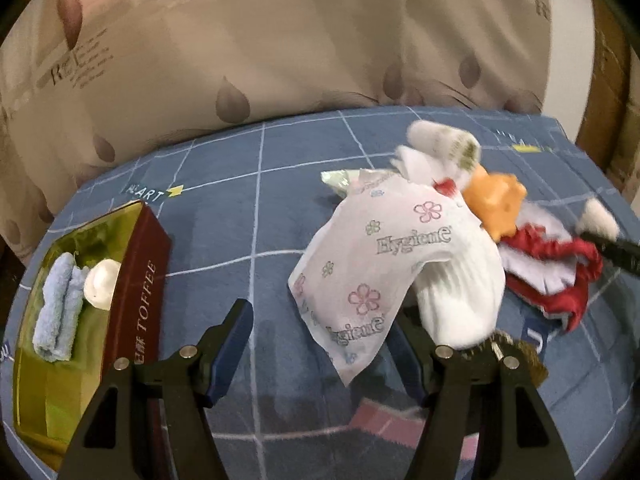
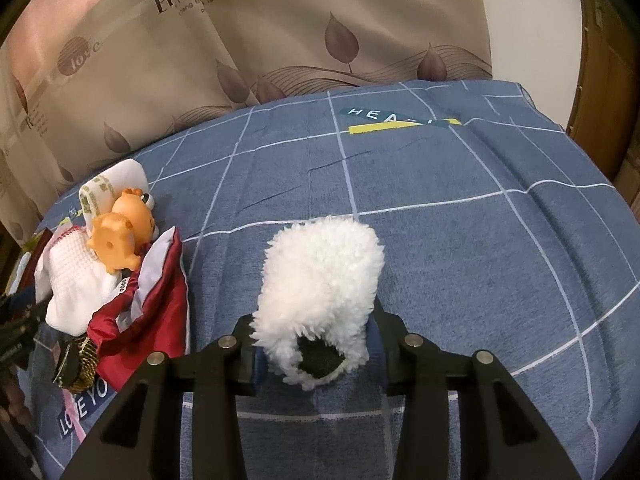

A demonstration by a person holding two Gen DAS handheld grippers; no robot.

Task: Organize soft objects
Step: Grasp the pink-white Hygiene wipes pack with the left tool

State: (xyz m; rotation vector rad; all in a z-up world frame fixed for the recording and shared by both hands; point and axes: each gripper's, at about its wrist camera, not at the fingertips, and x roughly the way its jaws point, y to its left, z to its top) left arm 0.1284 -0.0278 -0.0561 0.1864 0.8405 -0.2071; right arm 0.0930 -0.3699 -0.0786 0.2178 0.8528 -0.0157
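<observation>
On the blue checked bed cover (image 2: 460,208), my right gripper (image 2: 316,344) has a fluffy white woolly mitt with a black patch (image 2: 318,280) between its fingers, and the jaws are slowly opening around it. My left gripper (image 1: 324,344) has its fingers spread wide with nothing in them, just over the white tissue pack with pink flowers (image 1: 372,256). Far to the left sits a red toffee box (image 1: 140,280) holding a folded light blue towel (image 1: 58,304), and beside the pack lie an orange toy animal (image 1: 498,204) and a red shiny cloth (image 1: 560,256).
</observation>
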